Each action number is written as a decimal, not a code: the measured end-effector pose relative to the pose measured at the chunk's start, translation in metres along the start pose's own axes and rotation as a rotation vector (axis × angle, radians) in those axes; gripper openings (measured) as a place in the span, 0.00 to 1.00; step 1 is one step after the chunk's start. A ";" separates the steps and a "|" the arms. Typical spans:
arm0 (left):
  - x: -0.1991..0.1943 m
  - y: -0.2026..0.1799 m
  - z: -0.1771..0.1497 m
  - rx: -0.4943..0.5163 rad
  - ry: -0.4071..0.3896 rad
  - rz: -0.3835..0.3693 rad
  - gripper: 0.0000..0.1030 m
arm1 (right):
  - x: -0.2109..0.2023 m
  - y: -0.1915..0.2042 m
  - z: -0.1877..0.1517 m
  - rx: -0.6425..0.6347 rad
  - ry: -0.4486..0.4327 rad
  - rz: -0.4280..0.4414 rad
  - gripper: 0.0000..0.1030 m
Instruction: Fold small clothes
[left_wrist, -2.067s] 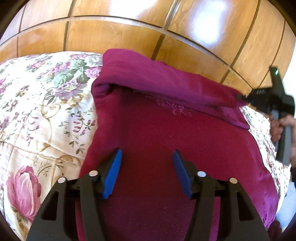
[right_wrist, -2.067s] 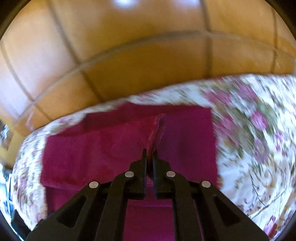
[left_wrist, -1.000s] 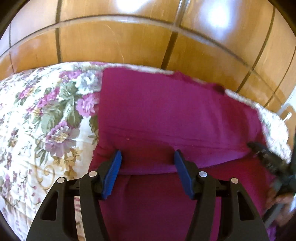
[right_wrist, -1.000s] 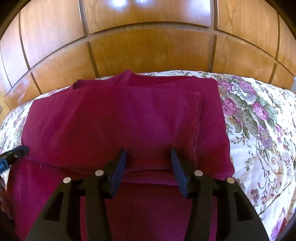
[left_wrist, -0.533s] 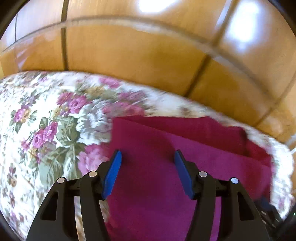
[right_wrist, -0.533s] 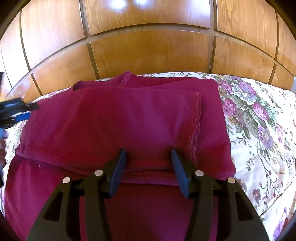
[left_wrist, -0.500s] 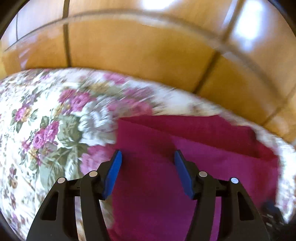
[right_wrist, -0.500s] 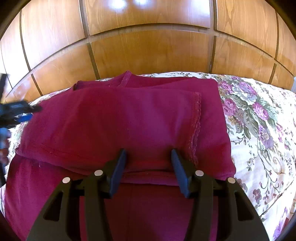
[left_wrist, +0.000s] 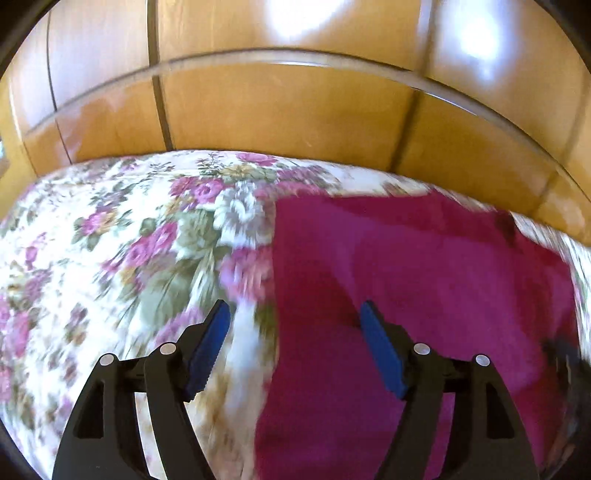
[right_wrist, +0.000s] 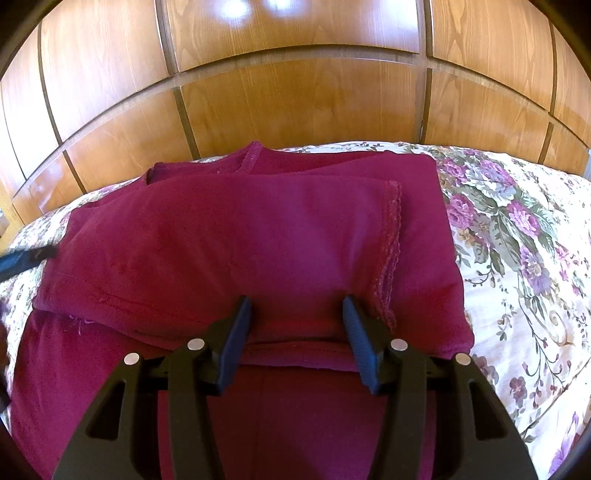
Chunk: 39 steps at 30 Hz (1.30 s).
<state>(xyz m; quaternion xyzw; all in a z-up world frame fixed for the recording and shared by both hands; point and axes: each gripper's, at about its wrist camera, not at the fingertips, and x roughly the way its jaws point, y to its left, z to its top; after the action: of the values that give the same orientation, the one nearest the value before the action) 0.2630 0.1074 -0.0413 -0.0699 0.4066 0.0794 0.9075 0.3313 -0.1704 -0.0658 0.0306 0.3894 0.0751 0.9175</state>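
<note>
Maroon knit garment (right_wrist: 229, 251), folded into flat layers, spread over cream quilted bedspread with purple flower print (right_wrist: 517, 258); lace-trimmed edge (right_wrist: 389, 254) of upper layer running down right of centre in right wrist view, neckline seam at upper centre, just below glossy brown wooden panelled headboard (right_wrist: 295, 99). Right gripper (right_wrist: 297, 308), black frame with dark blue pads, at lower centre of same view, jaws partly spread above near edge of upper fold, nothing pinched between them. Left gripper (left_wrist: 293, 314), black with bright blue pads (left_wrist: 210, 345), at lower centre of left wrist view, jaws spread wide and just been opening further, empty; left pad over flowered bedspread (left_wrist: 110, 258), right pad over garment (left_wrist: 424, 277), left border of cloth falling between the two. Left wrist view blurred; garment filling its right half, bedspread its left half, headboard (left_wrist: 288, 107) across top. Tip of left gripper (right_wrist: 26, 258) entering at left edge of right wrist view, beside left border of garment; contact with cloth not discernible.
</note>
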 end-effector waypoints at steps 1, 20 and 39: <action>-0.006 0.000 -0.006 0.009 -0.001 -0.002 0.70 | 0.000 0.000 0.000 0.000 0.000 0.000 0.50; -0.114 0.028 -0.129 0.026 -0.038 -0.014 0.70 | -0.008 0.015 0.006 -0.080 0.010 -0.144 0.78; -0.126 0.039 -0.184 0.027 0.092 -0.133 0.57 | -0.116 -0.062 -0.085 0.055 0.158 -0.026 0.85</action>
<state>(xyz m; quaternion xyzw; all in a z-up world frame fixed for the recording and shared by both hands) 0.0390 0.0995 -0.0706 -0.0879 0.4436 0.0102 0.8919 0.1972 -0.2507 -0.0498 0.0449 0.4627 0.0545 0.8837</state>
